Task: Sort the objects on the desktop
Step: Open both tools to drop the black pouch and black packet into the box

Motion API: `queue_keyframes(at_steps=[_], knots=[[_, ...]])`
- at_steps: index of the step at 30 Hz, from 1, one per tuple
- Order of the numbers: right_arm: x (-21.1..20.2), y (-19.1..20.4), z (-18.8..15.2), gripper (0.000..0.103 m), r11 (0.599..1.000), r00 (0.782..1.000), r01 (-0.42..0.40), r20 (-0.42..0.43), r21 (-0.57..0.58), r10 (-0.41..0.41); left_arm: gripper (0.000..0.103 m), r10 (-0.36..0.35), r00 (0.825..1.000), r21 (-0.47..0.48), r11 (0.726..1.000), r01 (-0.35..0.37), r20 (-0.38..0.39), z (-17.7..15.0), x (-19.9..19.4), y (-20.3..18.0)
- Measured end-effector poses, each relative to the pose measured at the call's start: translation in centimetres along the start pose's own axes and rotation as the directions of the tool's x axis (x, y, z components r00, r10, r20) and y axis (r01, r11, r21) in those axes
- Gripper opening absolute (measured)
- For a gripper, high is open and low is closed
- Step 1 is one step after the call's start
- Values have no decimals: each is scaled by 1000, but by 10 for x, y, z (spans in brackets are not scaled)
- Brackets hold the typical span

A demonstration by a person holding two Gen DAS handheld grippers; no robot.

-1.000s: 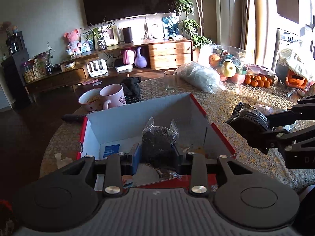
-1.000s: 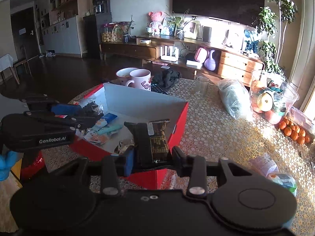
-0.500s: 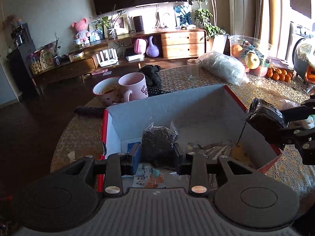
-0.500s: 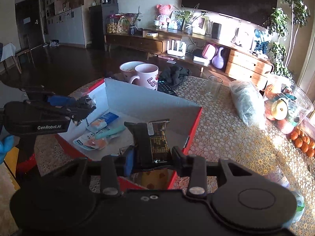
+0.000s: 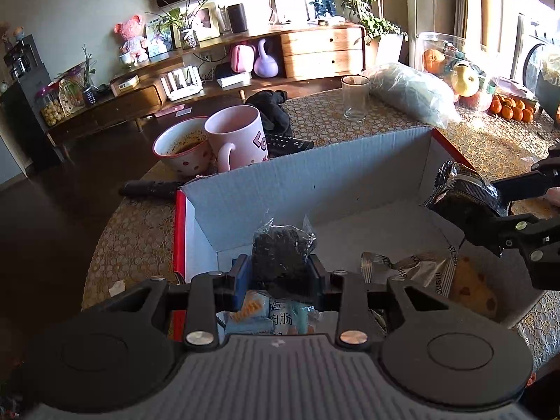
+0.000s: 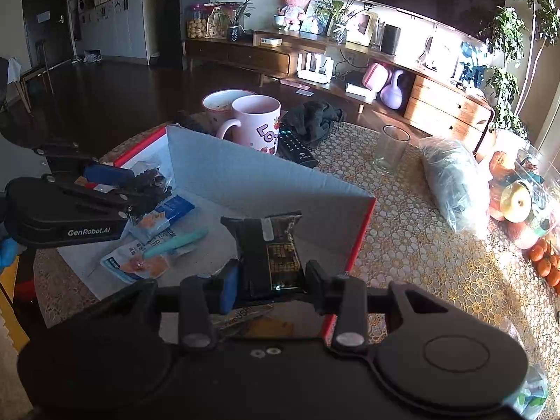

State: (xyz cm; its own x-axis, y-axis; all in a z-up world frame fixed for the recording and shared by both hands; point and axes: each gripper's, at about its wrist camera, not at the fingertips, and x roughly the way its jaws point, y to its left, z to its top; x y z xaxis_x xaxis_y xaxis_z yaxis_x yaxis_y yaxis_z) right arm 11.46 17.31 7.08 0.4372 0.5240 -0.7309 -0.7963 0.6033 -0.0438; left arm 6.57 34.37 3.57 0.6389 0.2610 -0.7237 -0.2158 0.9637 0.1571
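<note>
An open red cardboard box [image 5: 315, 175] [image 6: 266, 178] with a grey inside stands on the table. My left gripper [image 5: 280, 273] is shut on a clear bag of dark bits [image 5: 281, 252] and holds it over the box's near left part; it also shows in the right wrist view [image 6: 147, 185]. My right gripper [image 6: 269, 280] is shut on a black snack packet [image 6: 267, 252] over the box's near right side; the packet also shows in the left wrist view [image 5: 462, 196]. Several snack packets [image 6: 150, 245] [image 5: 413, 269] lie in the box.
Behind the box stand a pink mug [image 5: 238, 136], a dotted bowl [image 5: 182, 150], a black remote [image 6: 297, 147], a dark cloth [image 6: 315, 119] and an empty glass [image 5: 355, 98]. A grey plastic bag [image 6: 451, 182], a fruit container [image 6: 518, 196] and oranges [image 5: 511, 106] lie to the right.
Both grippers have moved forward over the box with their packets still held. The box now fills more of both views, and more of the packets inside show.
</note>
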Motion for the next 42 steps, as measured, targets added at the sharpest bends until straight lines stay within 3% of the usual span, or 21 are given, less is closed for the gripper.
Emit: queue_keyframes(at_steps=[14, 26, 42], knots=[[38, 15, 7, 40, 997, 997, -27, -69, -75, 22, 33, -44, 992, -21, 999, 42, -117, 20, 55, 11], [72, 12, 18, 40, 999, 987, -6, -162, -43, -1, 34, -74, 971, 4, 997, 77, -227, 27, 95, 5], [85, 14, 12, 41, 998, 984, -6, -180, -69, -6, 35, -78, 954, 23, 996, 88, -291, 27, 120, -2]])
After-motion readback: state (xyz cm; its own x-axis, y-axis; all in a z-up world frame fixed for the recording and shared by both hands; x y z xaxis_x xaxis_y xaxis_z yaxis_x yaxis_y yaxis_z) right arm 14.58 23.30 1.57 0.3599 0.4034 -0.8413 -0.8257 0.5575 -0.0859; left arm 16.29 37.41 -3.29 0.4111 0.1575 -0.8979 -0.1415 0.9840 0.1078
